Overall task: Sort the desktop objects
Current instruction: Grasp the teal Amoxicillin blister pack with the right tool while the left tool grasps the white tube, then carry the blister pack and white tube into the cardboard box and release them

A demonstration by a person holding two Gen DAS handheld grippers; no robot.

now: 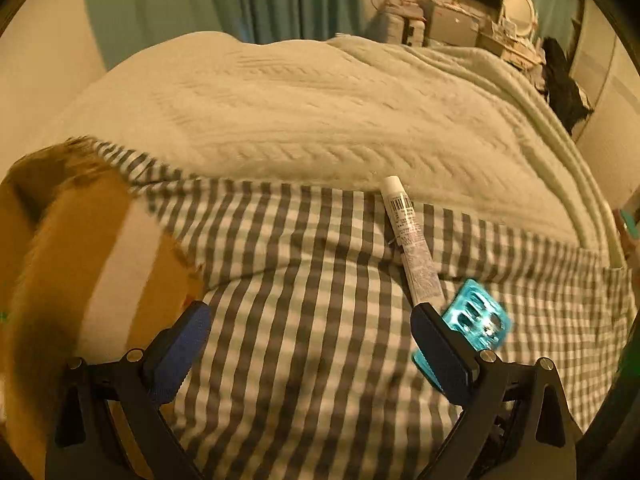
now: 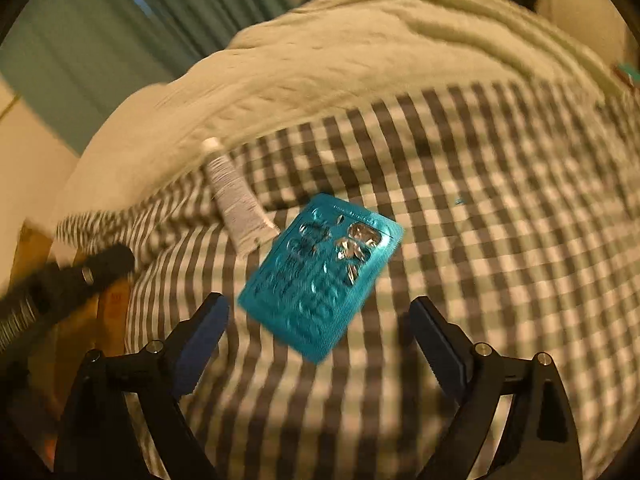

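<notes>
The right gripper (image 2: pixel 320 312) points down at a checked sheet (image 2: pixel 480 240), its blue-padded fingers (image 2: pixel 204 336) spread wide with nothing pressed between them. A teal blister pack (image 2: pixel 320 276) lies ahead of them, some pockets torn open. Just beside its far left corner lies a white tube (image 2: pixel 236 196), reaching toward a cream blanket (image 2: pixel 360 48).

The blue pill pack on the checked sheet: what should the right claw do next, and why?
Probably lower the right claw a little further and close on the pill pack. The claw is wide open and empty, and the pack lies flat on the sheet just ahead, between its fingers, with the white tube beside its far corner.
</notes>
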